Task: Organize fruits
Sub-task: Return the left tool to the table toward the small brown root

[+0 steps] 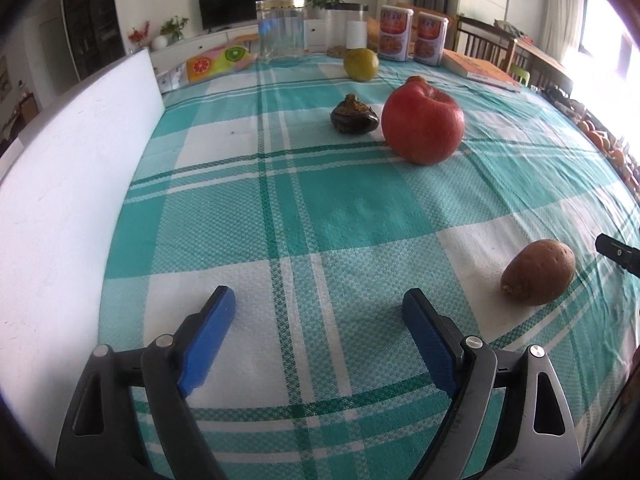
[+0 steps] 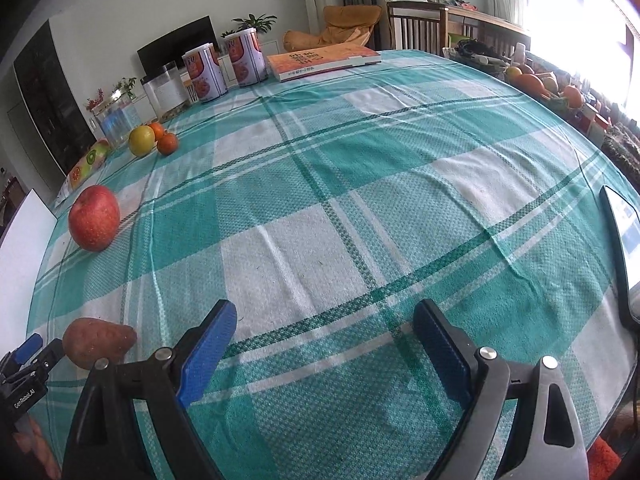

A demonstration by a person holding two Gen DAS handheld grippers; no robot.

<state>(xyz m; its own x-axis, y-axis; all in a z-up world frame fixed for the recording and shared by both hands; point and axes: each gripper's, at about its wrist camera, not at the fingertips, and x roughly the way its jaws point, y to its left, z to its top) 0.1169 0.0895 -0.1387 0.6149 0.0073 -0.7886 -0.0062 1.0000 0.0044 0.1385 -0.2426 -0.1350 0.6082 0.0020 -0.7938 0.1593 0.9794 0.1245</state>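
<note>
Left gripper: we see its blue-padded fingers spread wide with nothing between them, hovering low over the checked cloth; its tip also shows at the lower left edge of the right wrist view
Right gripper: we see its fingers likewise spread apart and empty, above a white square of the cloth
Sweet potato: it lies on its side just right of the left gripper, apart from both fingers; in the right wrist view it sits at the lower left, close to the left gripper's tip, and we cannot tell whether they touch
Red apple: it stands further ahead, in the middle of the table, with its stem dimple turned up and to the right
Dark bulb-like fruit: it sits just left of the red apple, apart from it; we cannot name it with certainty
Yellow-green fruit: it rests beyond the apple, near the jars
Small oranges: we see two of them just beside the yellow-green fruit in the right wrist view
Tablecloth: teal and white checks, covering the whole table
Clear jars: two stand upright at the far edge
Printed canisters: a pair stands right of the jars
Orange book: it lies flat at the far side
White board: it runs along the left edge of the table
</note>
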